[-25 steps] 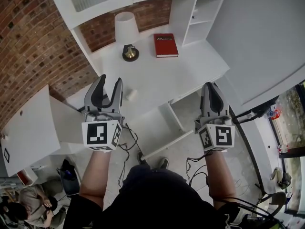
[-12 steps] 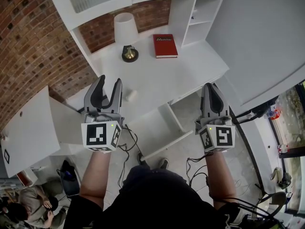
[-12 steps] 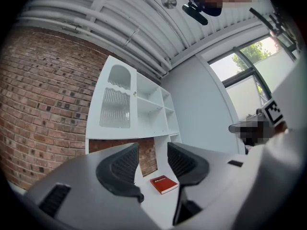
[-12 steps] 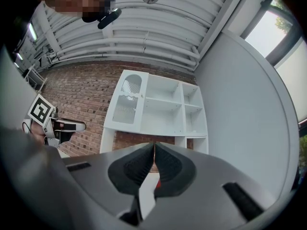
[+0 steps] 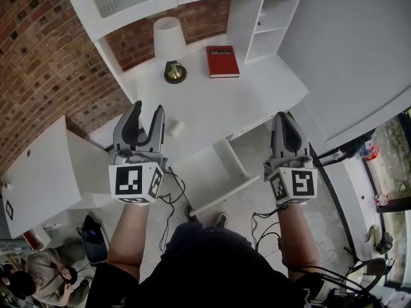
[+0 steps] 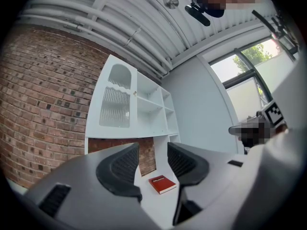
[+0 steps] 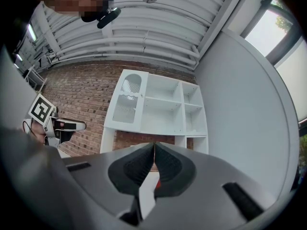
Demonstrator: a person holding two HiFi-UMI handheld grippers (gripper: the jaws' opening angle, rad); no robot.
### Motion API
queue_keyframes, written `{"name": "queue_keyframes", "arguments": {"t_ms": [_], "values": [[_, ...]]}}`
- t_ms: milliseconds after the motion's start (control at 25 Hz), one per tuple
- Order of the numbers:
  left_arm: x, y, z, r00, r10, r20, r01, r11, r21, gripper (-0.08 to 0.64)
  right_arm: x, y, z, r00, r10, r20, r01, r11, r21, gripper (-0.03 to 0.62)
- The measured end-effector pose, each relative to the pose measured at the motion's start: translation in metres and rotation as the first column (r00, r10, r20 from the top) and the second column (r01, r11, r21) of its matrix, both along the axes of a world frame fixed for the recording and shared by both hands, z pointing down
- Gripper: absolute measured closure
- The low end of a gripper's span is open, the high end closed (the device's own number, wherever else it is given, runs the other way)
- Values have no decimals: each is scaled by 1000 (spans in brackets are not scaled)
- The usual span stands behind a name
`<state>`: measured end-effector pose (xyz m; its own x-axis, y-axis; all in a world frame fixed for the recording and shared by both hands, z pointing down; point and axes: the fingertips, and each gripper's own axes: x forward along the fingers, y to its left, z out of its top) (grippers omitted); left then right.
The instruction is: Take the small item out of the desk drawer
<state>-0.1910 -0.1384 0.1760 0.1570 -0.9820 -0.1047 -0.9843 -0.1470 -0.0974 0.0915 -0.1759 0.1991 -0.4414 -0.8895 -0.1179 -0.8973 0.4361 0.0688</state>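
In the head view I look down on a white desk (image 5: 212, 111). My left gripper (image 5: 148, 108) is held open over the desk's front left part, with nothing between its fingers. My right gripper (image 5: 283, 116) is shut and empty, just off the desk's front right edge. A white pulled-out tray or drawer (image 5: 215, 172) shows below the front edge between the two grippers; nothing shows inside it. A small pale object (image 5: 178, 128) lies on the desktop beside the left gripper. The left gripper (image 6: 153, 163) view looks along the open jaws at a red book (image 6: 162, 184). The right gripper (image 7: 154, 150) view shows the pads pressed together.
On the desktop stand a white-shaded lamp (image 5: 170, 47) and the red book (image 5: 223, 61). A white hutch with shelves (image 5: 270, 18) rises behind. A brick wall (image 5: 45, 63) is at the left, with a white cabinet (image 5: 38, 172) below it. Cables (image 5: 173, 188) lie on the floor.
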Motion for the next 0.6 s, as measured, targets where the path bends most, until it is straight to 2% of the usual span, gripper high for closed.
{"name": "queue_keyframes", "arguments": {"t_ms": [600], "values": [[0, -1, 7, 1000, 5, -12, -5, 1000, -15, 376, -1, 1, 2, 1000, -1, -2, 1, 1000, -3, 589]]}}
